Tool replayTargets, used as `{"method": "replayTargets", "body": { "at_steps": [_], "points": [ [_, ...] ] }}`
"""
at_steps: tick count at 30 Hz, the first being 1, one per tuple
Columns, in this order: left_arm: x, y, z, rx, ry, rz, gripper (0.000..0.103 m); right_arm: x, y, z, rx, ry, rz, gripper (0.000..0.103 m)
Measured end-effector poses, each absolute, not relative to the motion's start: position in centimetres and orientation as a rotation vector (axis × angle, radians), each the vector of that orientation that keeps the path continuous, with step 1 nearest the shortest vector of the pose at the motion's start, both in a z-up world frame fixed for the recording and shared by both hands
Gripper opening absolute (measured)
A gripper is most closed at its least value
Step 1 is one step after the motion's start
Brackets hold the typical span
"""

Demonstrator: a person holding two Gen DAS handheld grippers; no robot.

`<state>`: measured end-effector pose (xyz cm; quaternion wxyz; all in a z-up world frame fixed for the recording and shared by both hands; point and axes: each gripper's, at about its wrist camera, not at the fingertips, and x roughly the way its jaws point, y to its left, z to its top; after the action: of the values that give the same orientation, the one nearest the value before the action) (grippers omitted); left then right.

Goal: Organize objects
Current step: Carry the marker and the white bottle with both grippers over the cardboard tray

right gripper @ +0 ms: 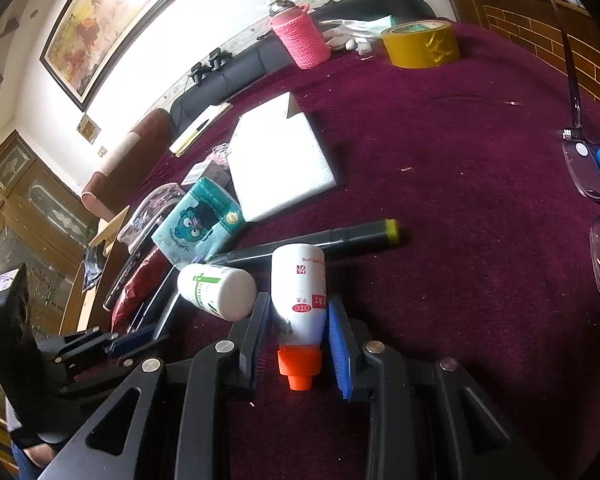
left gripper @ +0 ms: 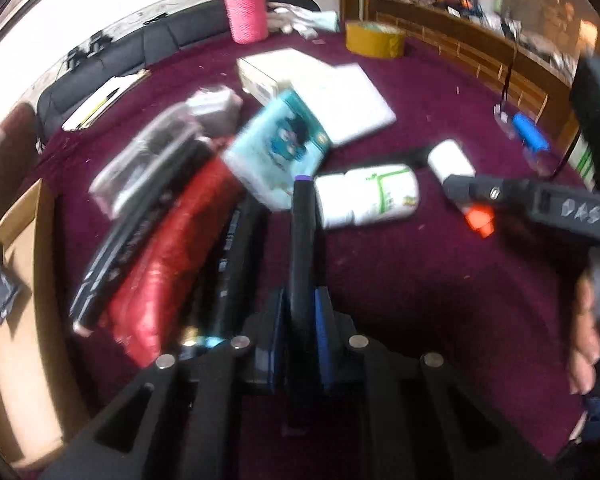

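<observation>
My left gripper (left gripper: 300,320) is shut on a black marker with a purple end (left gripper: 302,240), which sticks out forward between the blue pads. Just beyond the marker's tip a white jar with a green label (left gripper: 366,196) (right gripper: 216,290) lies on its side. My right gripper (right gripper: 298,320) is shut on a white bottle with an orange cap (right gripper: 300,280), cap towards the camera. In the left wrist view that right gripper (left gripper: 466,200) and its bottle (left gripper: 452,160) hang at the right. A second black marker with a yellow-green end (right gripper: 320,240) lies on the cloth behind the bottle.
A teal tissue pack (left gripper: 276,148), a red pouch (left gripper: 172,264), a clear case (left gripper: 148,168) and black flat items crowd the left of the maroon tablecloth (right gripper: 440,160). Further back are a white foam block (right gripper: 280,160), a pink bottle (right gripper: 300,36) and a yellow tape roll (right gripper: 420,44). Glasses (right gripper: 592,184) lie at the right, a cardboard box (left gripper: 16,280) off the left edge.
</observation>
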<state>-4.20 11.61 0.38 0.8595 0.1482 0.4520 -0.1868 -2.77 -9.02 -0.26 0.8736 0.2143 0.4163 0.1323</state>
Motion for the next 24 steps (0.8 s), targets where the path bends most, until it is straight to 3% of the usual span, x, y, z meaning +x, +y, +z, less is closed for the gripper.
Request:
{"method": "replayTargets", "body": {
  "at_steps": [14, 24],
  "points": [
    [-7.7, 16.8, 2.9, 0.037, 0.818, -0.408, 0.014, -4.8, -6.8, 2.3, 0.36, 0.733, 0.325, 0.03],
    [-9.7, 21.8, 6.5, 0.003, 0.687, -0.311, 0.014, -5.5, -0.1, 4.5, 0.326, 0.773, 0.487, 0.03]
  ]
}}
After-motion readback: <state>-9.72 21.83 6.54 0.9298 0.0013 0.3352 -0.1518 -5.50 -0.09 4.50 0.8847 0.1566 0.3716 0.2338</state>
